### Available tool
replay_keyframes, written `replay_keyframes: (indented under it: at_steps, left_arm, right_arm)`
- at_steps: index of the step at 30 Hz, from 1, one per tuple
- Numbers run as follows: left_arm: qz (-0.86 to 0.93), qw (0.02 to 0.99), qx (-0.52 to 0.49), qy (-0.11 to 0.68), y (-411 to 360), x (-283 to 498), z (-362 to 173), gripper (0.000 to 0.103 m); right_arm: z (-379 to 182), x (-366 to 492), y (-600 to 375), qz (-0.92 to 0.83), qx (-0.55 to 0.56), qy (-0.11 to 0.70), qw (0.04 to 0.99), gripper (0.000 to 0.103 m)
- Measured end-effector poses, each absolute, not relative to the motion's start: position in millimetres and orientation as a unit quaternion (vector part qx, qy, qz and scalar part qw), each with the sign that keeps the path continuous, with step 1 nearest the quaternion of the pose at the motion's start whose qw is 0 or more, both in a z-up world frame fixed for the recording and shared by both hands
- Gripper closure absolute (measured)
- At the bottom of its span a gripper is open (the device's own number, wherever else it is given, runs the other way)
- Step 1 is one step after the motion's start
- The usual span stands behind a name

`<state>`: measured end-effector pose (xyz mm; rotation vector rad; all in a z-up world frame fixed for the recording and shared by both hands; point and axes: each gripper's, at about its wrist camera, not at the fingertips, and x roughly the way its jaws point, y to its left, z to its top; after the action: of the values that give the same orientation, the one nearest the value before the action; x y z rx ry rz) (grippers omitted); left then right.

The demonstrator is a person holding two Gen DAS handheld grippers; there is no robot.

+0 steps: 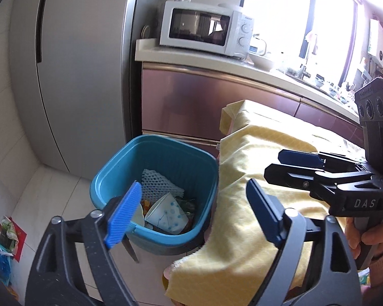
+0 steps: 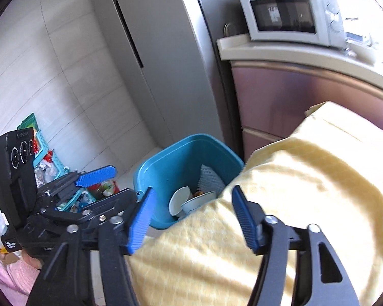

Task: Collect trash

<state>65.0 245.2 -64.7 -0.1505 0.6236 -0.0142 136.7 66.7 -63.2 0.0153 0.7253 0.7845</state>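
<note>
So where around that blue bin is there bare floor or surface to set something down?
Bare floor tiles lie between the blue bin and the fridge. The yellow cloth beside the bin looks bare in both views. Crowded: the bin's inside, with a paper cup and mesh, and the bags and basket on the floor further off.

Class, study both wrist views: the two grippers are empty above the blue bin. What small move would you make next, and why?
Probably swing the left gripper toward the wrappers on the floor beside the blue bin. Both it and the right gripper stand open with nothing between the jaws, while the paper cup already lies inside the bin.
</note>
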Motion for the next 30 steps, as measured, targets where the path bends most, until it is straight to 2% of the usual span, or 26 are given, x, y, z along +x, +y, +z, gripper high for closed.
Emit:
replay_keyframes:
  at_steps: [2, 4, 14, 23, 30]
  left_arm:
    - [-0.003, 0.954, -0.07, 0.29, 239, 56, -58, 0.005]
    - [0.001, 0.958, -0.072, 0.278, 233, 48, -53, 0.005]
    - [0.0, 0.974, -0.051, 0.222, 192, 14, -31, 0.005]
    - [-0.01, 0.981, -0.04, 0.188, 160, -6, -19, 0.005]
    - [-0.013, 0.986, -0.032, 0.166, 141, -16, -12, 0.005]
  right_arm:
    - [-60, 128, 57, 0.365, 0.007, 0.331, 0.87, 0.027]
    - [-57, 119, 44, 0.35, 0.007, 0.316, 0.882, 0.018]
    - [-49, 80, -14, 0.285, 0.038, 0.263, 0.921, 0.017]
    - [-47, 39, -58, 0.219, 0.042, 0.205, 0.953, 0.007]
    - [-46, 19, -84, 0.171, 0.052, 0.171, 0.969, 0.007]
